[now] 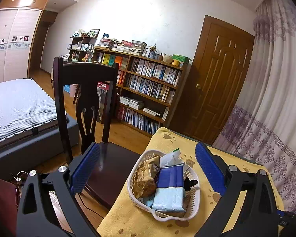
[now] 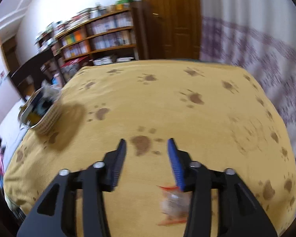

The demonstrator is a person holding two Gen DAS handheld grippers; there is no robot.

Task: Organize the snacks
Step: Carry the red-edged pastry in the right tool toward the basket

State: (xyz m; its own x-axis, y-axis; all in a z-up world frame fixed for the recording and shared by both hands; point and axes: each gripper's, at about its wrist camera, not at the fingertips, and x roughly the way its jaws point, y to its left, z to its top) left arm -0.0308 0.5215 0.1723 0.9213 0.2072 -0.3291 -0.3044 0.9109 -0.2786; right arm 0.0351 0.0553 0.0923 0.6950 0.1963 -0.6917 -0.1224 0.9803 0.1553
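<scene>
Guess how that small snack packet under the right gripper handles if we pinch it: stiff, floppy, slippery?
Probably floppy and light: the snack packet looks like thin clear film with red edges, lying flat on the yellow cloth. Glossy film may slip between the right gripper's open jaws. Contents look like small brownish pieces, perhaps crushable; blur hides detail.

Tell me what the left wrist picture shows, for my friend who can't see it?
A white basket full of snack packets sits on a yellow paw-print cloth, between the open left tongs. A dark wooden chair stands beside the table, with a full bookshelf behind.
</scene>
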